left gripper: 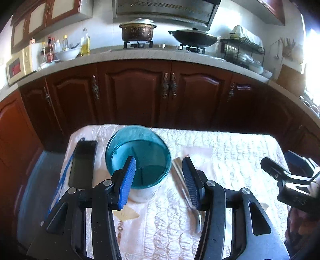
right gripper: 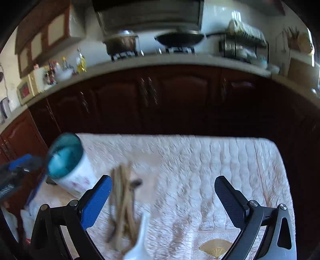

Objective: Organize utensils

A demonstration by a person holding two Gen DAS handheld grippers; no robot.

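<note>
Writing nowhere legible — left tongs (left gripper: 159,180) spread beside teal-rimmed holder (left gripper: 138,158); right tongs (right gripper: 163,202) wide, empty

Home kitchen. Gas stove (left gripper: 138,44) carried a lidded pot (left gripper: 138,30) and a wok (left gripper: 193,37) under a range hood (left gripper: 164,11), with a microwave (left gripper: 19,67), oil bottles (left gripper: 85,42) and a dish rack (left gripper: 243,50) on the counter (left gripper: 152,57). Dark wood cabinets (left gripper: 136,94) ran above and below.

L gripper (left gripper: 160,180), R gripper (right gripper: 163,202): fingers apart
</note>
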